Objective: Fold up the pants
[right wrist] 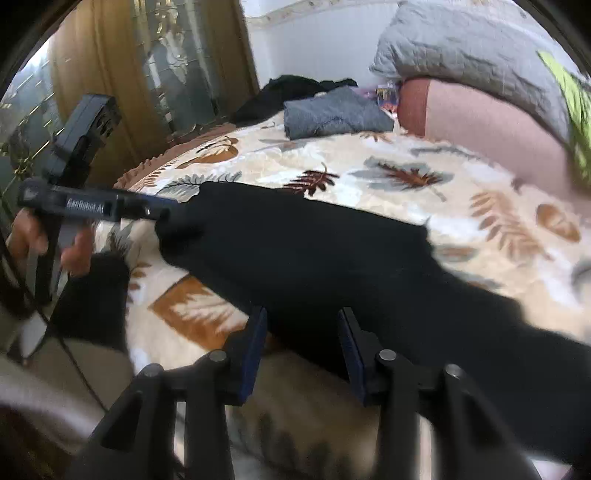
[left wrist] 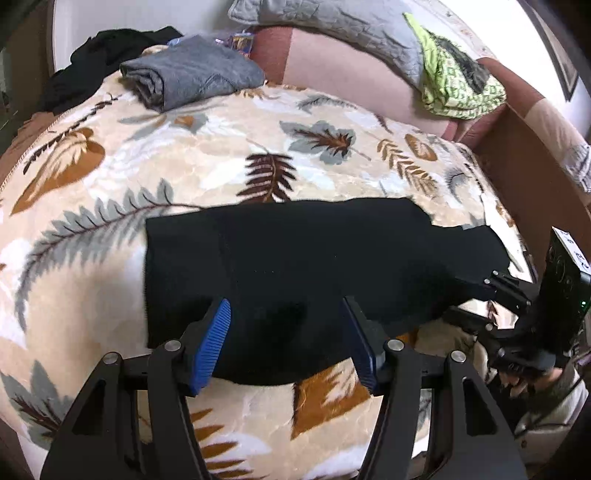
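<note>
Black pants [left wrist: 295,258] lie folded into a flat band across a leaf-patterned blanket [left wrist: 184,166] on a bed. My left gripper [left wrist: 286,306] is open, its blue pads [left wrist: 221,332] standing apart over the pants' near edge without pressing the cloth. The right gripper [left wrist: 495,282] shows at the pants' right end. In the right wrist view the pants [right wrist: 314,251] run from left to lower right. My right gripper [right wrist: 303,315] is open over their near edge, nothing pinched. The left gripper [right wrist: 162,212] sits at the pants' far left corner, held by a hand [right wrist: 29,232].
A folded grey garment [left wrist: 192,74] and a heap of black clothing [left wrist: 92,55] lie at the bed's far side. A grey quilted pillow [left wrist: 332,26], a pink bolster [left wrist: 351,81] and a green patterned cloth [left wrist: 454,81] line the back. A curtain [right wrist: 110,74] hangs at left.
</note>
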A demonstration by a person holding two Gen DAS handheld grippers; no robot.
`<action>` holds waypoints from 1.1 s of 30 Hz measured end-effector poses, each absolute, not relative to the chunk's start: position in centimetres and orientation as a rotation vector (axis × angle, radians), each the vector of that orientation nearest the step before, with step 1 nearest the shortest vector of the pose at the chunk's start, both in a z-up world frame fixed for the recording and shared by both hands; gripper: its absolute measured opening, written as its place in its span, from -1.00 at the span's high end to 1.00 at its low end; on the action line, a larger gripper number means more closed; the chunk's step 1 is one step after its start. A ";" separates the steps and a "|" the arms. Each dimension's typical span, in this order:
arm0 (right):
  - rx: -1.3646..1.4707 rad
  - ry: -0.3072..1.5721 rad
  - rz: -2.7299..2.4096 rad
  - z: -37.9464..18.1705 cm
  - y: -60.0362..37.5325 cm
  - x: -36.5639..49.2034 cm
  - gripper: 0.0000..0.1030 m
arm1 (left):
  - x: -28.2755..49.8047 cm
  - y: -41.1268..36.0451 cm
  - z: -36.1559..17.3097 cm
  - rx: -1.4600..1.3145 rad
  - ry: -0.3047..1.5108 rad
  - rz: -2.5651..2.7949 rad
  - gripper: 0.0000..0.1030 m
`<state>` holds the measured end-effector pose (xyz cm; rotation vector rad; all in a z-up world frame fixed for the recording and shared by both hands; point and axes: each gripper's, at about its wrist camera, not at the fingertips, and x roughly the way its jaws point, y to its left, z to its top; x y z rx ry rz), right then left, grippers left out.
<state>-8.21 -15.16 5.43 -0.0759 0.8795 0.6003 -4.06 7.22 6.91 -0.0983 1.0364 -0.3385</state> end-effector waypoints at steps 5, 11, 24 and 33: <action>-0.075 0.918 0.602 3.9 -15.3 -8.4 0.21 | -3.6 6.8 5.0 -0.069 1.030 -0.277 -0.17; 0.007 0.869 0.531 6.6 -18.0 -5.7 0.21 | -3.4 6.9 6.2 -0.110 0.997 -0.244 -0.17; 0.130 0.973 0.384 4.4 -20.3 3.3 0.82 | -2.7 4.3 5.6 -0.087 0.983 -0.233 -0.17; 0.111 0.962 0.338 3.4 -20.0 3.5 0.83 | -2.5 4.4 4.5 -0.073 0.969 -0.201 -0.20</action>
